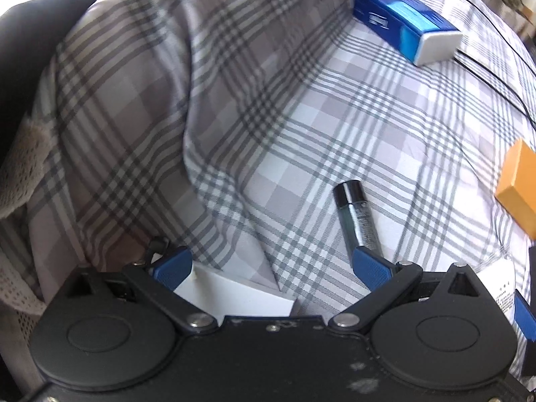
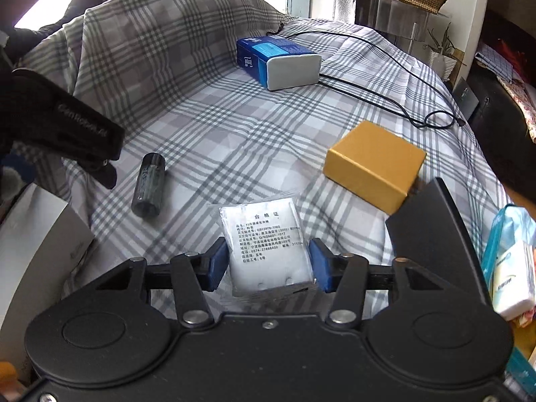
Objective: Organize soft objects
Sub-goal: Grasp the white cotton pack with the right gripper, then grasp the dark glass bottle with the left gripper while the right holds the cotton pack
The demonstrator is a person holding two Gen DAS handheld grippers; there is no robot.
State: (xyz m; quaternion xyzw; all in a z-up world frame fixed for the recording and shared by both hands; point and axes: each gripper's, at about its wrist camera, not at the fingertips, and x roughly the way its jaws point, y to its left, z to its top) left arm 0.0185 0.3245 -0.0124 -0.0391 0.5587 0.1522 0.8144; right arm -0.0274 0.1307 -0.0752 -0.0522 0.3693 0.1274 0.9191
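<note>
The white soft packet [image 2: 268, 251] sits between the blue pads of your right gripper [image 2: 268, 261], which presses on both of its sides, so this one is already picked up and held over the checked bedsheet [image 2: 234, 134]. It looks like a flat, clear plastic pouch with white padding inside and a printed label on top; the wrap is slightly wrinkled where it is squeezed. I judge you are early to midway in the task: one soft thing is in hand but not yet put away, and the tissue pack [image 2: 512, 278] at the right edge waits beside other packets. Your left gripper [image 1: 268, 268] has its jaws spread wide and holds nothing. The dark bottle [image 1: 356, 214], the blue box [image 1: 402, 20] and the yellow box [image 2: 375, 164] lie on the bed, well apart.
</note>
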